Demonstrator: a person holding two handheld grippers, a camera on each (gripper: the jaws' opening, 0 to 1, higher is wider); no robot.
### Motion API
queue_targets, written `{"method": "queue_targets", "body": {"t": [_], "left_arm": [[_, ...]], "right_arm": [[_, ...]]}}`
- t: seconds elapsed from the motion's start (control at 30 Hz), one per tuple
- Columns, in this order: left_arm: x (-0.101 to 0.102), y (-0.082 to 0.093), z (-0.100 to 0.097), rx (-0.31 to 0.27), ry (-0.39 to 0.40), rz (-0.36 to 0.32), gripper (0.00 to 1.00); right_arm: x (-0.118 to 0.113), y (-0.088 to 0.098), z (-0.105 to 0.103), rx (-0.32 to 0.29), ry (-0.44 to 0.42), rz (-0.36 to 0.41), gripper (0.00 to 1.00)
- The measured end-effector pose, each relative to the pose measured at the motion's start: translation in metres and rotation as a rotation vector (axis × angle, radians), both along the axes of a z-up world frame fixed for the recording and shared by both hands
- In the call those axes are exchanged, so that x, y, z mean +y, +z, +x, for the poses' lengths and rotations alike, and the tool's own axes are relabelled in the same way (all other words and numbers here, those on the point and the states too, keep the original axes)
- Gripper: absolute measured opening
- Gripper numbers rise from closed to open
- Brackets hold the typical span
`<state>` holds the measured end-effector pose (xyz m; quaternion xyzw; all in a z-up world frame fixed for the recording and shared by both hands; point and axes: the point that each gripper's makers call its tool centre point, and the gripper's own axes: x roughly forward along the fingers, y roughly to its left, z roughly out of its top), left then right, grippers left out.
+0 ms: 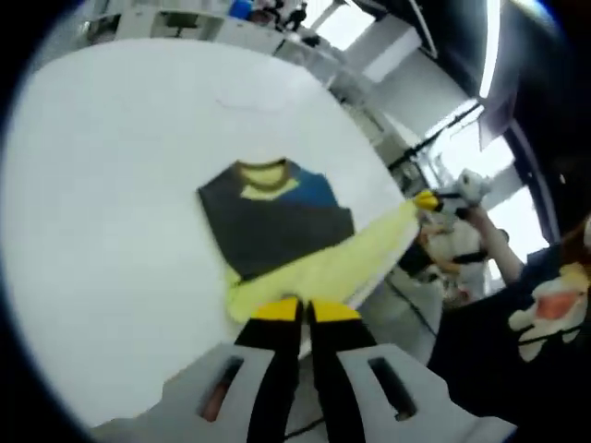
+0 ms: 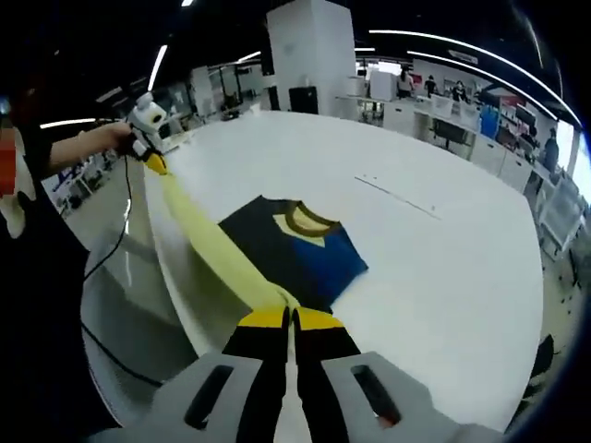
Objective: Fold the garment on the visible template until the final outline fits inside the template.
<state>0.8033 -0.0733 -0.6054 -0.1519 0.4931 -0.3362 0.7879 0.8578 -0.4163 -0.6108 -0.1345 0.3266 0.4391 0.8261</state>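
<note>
Table [image 2: 443, 277]: white, round, bearing your work | Garment [image 2: 295, 254]: dark and blue with yellow collar, flat near the table's near edge, its yellow hem band [image 2: 217, 245] lifted taut between your grippers | Left gripper [image 1: 303, 312]: jaws pinched on the band's one end | Right gripper [image 2: 292, 318]: jaws pinched on its other end.

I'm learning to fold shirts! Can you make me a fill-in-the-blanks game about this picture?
1. The table is ____ in colour.
2. Both grippers pinch the shirt's ____ band.
3. The shirt has a bright ____ patch beside its collar.
4. The jaw tips of the right gripper are ____.

Missing words: white; yellow; blue; yellow
</note>
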Motion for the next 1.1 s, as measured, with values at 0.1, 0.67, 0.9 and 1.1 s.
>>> {"method": "queue_targets", "body": {"t": [0.1,0.67,0.9,1.1], "left_arm": [[0.001,-0.003,0.015,0.004,0.015,-0.008,0.0],[0.016,-0.051,0.084,0.086,0.088,0.003,0.0],[0.017,-0.061,0.104,0.106,0.112,-0.006,0.0],[0.016,-0.07,0.117,0.13,0.137,-0.011,0.0]], "right_arm": [[0.0,-0.006,0.016,0.014,0.003,-0.003,0.02],[0.01,-0.037,0.083,0.068,-0.003,-0.036,0.02],[0.013,-0.05,0.1,0.077,-0.008,-0.066,0.02],[0.016,-0.061,0.112,0.087,-0.009,-0.079,0.02]]}}
